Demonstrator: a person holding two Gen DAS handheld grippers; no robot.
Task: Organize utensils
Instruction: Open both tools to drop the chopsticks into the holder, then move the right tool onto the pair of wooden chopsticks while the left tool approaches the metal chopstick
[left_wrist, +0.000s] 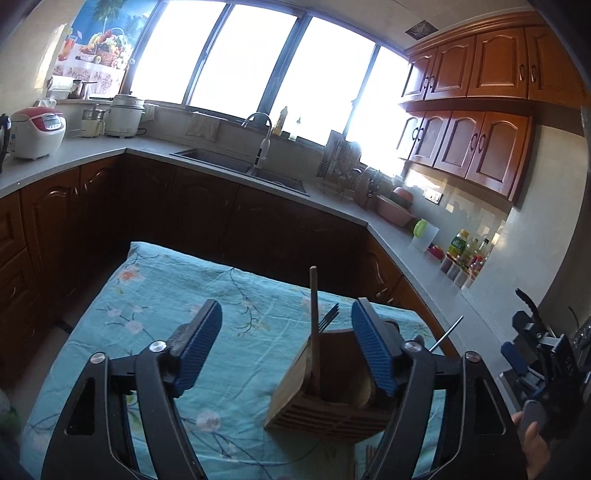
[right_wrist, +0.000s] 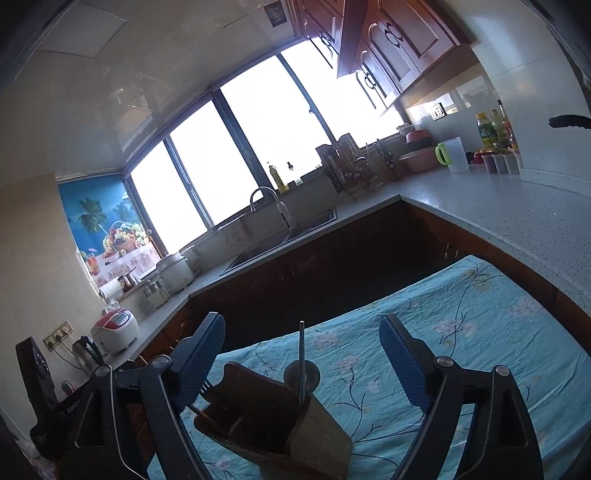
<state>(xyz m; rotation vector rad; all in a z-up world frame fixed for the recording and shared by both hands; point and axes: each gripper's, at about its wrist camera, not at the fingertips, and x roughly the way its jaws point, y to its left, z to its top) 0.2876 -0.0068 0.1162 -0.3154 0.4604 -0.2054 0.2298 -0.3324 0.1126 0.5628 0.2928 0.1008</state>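
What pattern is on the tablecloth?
Turquoise tablecloth with pale flowers and dark branches; clearest in the right wrist view.

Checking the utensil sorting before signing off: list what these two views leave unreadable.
- Wooden holder: its base is cut off by the right wrist view's bottom edge; the left gripper finger covers one side.
- Fork: only tines show, handle inside the holder.
- Metal rod: its lower end sits hidden in a compartment.
- Outside the window: overexposed.
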